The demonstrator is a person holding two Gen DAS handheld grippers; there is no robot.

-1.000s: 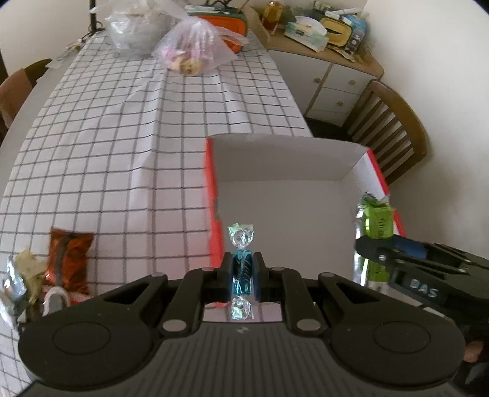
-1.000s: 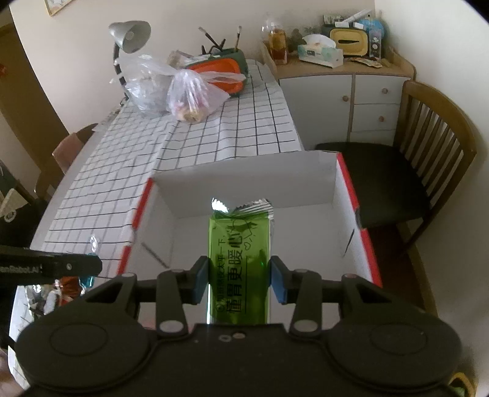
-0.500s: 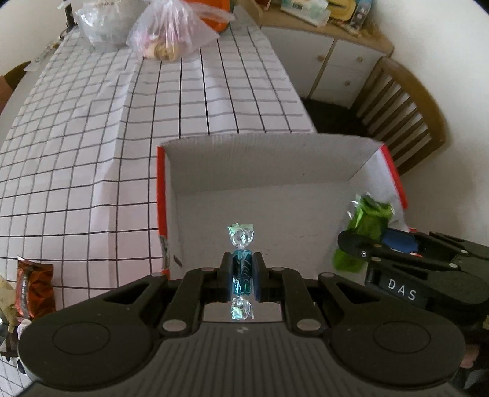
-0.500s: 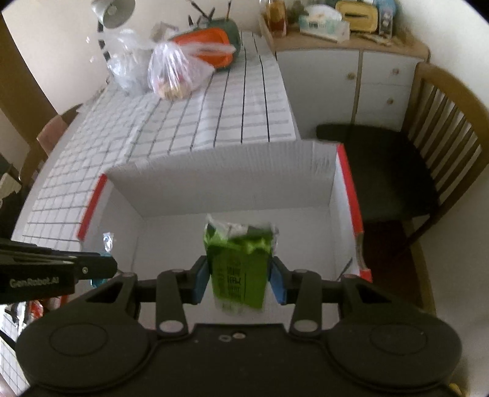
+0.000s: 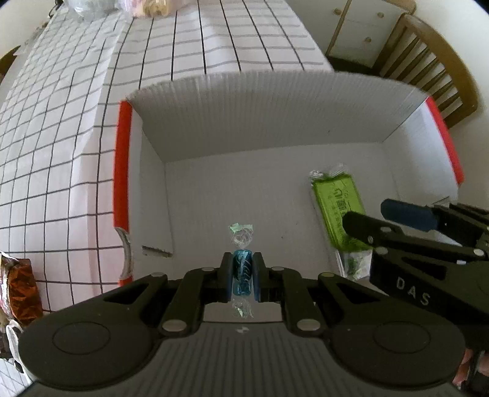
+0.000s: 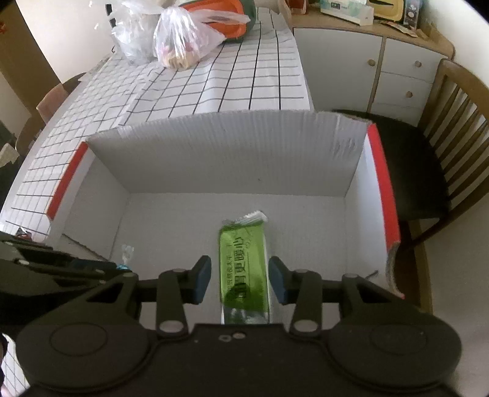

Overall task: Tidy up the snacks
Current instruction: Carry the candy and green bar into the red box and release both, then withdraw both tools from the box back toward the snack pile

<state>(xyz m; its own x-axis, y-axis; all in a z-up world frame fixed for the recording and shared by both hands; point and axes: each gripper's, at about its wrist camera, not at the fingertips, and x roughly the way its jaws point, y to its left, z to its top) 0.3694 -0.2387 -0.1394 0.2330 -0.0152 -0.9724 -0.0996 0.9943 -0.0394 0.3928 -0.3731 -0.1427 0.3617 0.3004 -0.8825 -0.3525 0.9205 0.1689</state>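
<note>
A white cardboard box with red rims (image 5: 123,158) (image 6: 382,183) stands on the checked tablecloth. My left gripper (image 5: 242,276) is shut on a blue twist-wrapped candy (image 5: 242,268) and holds it over the box's near left part. My right gripper (image 6: 240,279) is open inside the box, its fingers apart on either side of a green snack packet (image 6: 243,268) that lies flat on the box floor. The packet also shows in the left wrist view (image 5: 337,201), with the right gripper (image 5: 394,220) over its near end.
An orange-brown snack bag (image 5: 23,290) lies on the cloth left of the box. Plastic bags (image 6: 183,39) and an orange case (image 6: 223,15) sit at the table's far end. A wooden chair (image 6: 443,146) and a white cabinet (image 6: 366,67) stand to the right.
Both grippers have moved forward and down into the box. My right gripper has opened and let go of the green packet, which now lies on the box floor.
</note>
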